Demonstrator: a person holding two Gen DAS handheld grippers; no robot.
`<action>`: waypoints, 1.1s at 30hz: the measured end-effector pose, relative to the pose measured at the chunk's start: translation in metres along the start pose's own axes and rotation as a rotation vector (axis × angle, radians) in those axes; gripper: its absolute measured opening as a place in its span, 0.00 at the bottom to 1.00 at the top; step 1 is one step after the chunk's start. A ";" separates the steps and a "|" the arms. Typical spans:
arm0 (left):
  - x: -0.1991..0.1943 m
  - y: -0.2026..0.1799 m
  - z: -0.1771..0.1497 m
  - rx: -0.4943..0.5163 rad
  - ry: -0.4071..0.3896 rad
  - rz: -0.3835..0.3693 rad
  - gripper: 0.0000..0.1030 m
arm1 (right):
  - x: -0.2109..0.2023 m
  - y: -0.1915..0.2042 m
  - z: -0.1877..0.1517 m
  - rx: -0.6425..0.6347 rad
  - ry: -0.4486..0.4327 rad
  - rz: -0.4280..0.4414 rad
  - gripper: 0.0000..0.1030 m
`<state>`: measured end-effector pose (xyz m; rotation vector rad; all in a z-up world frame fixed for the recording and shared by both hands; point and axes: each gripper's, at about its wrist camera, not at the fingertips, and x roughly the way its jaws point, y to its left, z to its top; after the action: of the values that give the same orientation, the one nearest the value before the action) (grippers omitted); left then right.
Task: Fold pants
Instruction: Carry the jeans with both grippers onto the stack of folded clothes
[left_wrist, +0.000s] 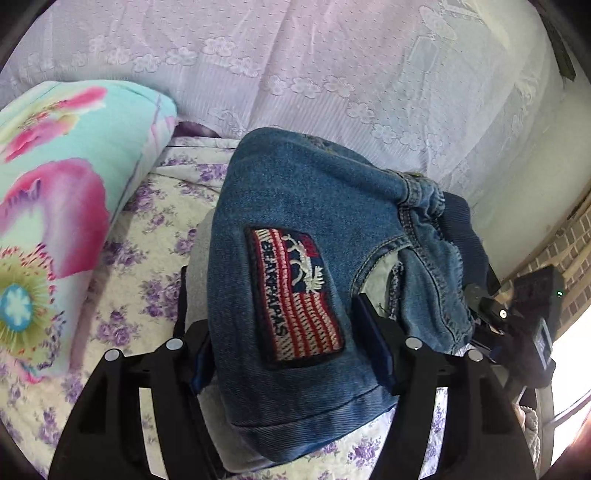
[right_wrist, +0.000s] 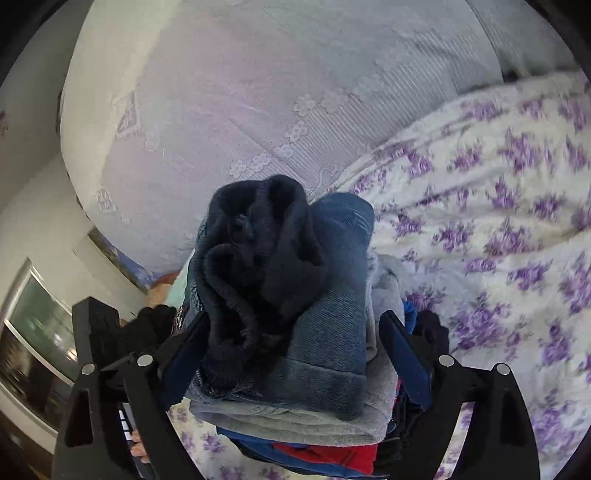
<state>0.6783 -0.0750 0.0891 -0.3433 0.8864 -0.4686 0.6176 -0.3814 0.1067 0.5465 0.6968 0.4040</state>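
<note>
Pants, blue denim with a striped embroidered flag patch (left_wrist: 295, 295) and a dark ribbed knit waistband (right_wrist: 255, 258), lie folded into a compact bundle (right_wrist: 295, 314) on top of a small stack of folded clothes (right_wrist: 295, 424), grey, blue and red layers, on the bed's cream quilt with purple flowers (right_wrist: 498, 221). You have your left tool (left_wrist: 284, 328) straddling the patch end and your right tool (right_wrist: 295, 354) straddling the waistband end, so the bundle's long axis runs between your two hands. Both tools stand released: the jaws flank the denim with gaps showing, no pad pressing. The fold looks done and placed; your next move probably only needs both tools drawn straight back without snagging the waistband. A turquoise pillow with pink flowers (left_wrist: 55, 184) lies just beside the stack on your left.
</note>
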 end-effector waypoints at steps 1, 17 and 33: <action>-0.001 0.001 0.000 -0.012 0.001 0.006 0.65 | -0.004 0.007 0.001 -0.022 -0.009 -0.024 0.89; -0.075 -0.056 -0.030 0.222 -0.173 0.187 0.73 | -0.045 0.032 -0.012 -0.051 -0.072 -0.130 0.90; 0.044 -0.034 0.027 0.251 -0.005 0.357 0.63 | 0.015 0.021 0.045 0.139 -0.040 0.057 0.90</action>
<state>0.7158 -0.1241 0.0918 0.0448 0.8510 -0.2427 0.6563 -0.3719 0.1408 0.7056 0.6751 0.3982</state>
